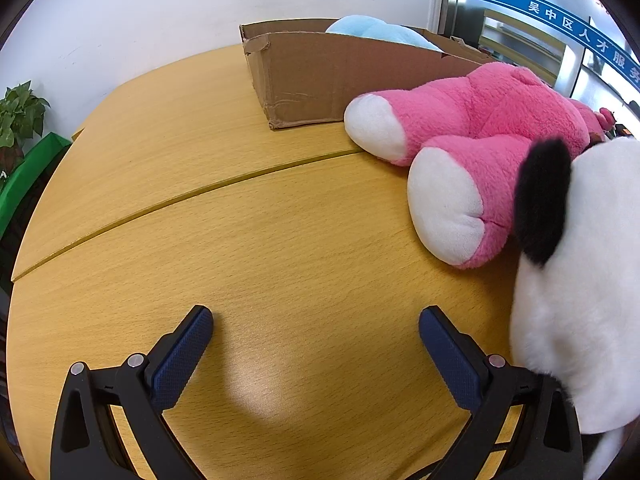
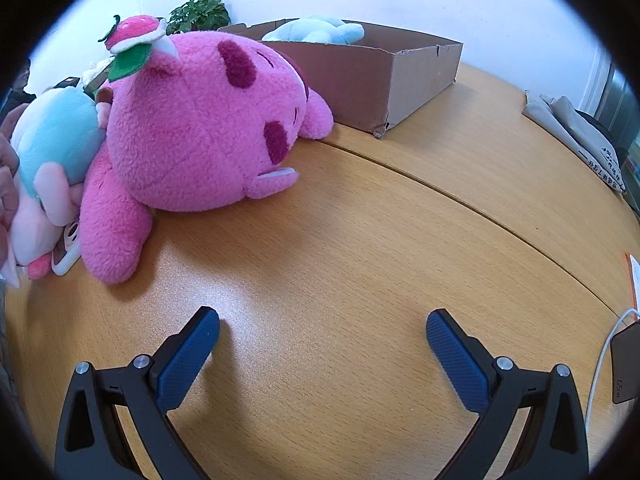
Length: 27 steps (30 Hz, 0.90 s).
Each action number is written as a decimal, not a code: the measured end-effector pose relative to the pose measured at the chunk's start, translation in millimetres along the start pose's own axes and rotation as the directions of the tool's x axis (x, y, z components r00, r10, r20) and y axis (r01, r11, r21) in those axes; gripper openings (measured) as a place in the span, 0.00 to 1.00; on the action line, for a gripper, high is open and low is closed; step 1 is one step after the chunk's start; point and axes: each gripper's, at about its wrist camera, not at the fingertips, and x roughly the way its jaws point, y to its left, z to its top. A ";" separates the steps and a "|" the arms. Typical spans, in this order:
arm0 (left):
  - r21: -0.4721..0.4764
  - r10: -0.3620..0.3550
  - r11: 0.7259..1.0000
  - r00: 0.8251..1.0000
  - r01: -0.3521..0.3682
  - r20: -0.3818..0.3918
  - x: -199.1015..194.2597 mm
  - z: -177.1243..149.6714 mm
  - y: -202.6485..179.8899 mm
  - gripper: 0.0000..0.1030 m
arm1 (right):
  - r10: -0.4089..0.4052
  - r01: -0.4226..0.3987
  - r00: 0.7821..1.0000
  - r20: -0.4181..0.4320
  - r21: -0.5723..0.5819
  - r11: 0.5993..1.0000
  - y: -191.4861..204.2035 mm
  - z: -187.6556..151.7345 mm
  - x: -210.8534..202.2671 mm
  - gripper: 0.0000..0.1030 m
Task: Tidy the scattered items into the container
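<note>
**Plush toys lie on the desk beside the cardboard box, both grippers empty**

Plush toys are scattered on a wooden desk (image 2: 360, 240), and nothing is grasped at this moment. In the left wrist view, the left gripper (image 1: 316, 316) hovers low over the bare wood with its blue-padded fingers (image 1: 182, 356) spread wide and released. Just beside its right finger, a white plush with a black ear (image 1: 580, 280) fills the right edge of the view and touches the black finger arm. In the right wrist view, the right gripper (image 2: 323, 318) is in the same state: fingers (image 2: 460, 360) wide apart, only the desk surface between them. At the right edge of this view a dark charger block with a white cable (image 2: 624, 364) lies on the desk.

Further from the fingers lies the pink plush bear (image 2: 192, 128), on its back, with a strawberry decoration near its ear. In the left view its two white-soled feet point toward the camera, and the black ear overlaps one leg. Beside the bear's head, at the left of the right view, a pale blue and pink plush (image 2: 52, 152) lies against it, with a small white object under it.

Behind the bear stands the open cardboard box (image 1: 320, 76), touching or very near the bear. A light blue plush (image 2: 320, 30) is already inside the box. Behind it are a green plant (image 2: 198, 14) and a white wall.
</note>
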 end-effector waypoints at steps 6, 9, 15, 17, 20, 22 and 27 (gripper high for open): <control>-0.009 0.004 1.000 1.000 -0.004 0.000 -1.2 -1.4 2.3 1.00 | -0.001 0.001 1.000 0.000 0.000 1.000 0.8 -0.2 0.2 1.00; -0.009 0.004 1.000 1.000 -0.004 0.000 -1.3 -1.2 2.8 1.00 | -0.001 0.001 1.000 0.000 0.000 1.000 1.9 -0.5 0.6 1.00; -0.009 0.004 1.000 1.000 -0.004 0.000 -1.5 -1.0 3.1 1.00 | -0.003 0.003 1.000 0.002 0.002 1.000 3.8 -0.7 1.5 1.00; -0.009 0.004 1.000 1.000 -0.004 0.000 -1.6 -1.0 3.1 1.00 | -0.003 0.003 1.000 0.002 0.002 1.000 3.8 -0.6 1.7 1.00; -0.009 0.004 1.000 1.000 -0.004 0.000 -1.7 -1.1 3.1 1.00 | -0.004 0.004 1.000 0.002 0.003 1.000 3.9 -0.4 1.9 1.00; -0.009 0.004 1.000 1.000 -0.004 0.000 -1.9 -1.2 3.2 1.00 | -0.004 0.004 1.000 0.003 0.004 1.000 3.9 -0.3 2.0 1.00; -0.008 0.004 1.000 1.000 -0.004 0.000 -2.6 -4.0 0.2 1.00 | -0.004 0.004 1.000 0.003 0.004 1.000 4.1 -0.4 2.1 1.00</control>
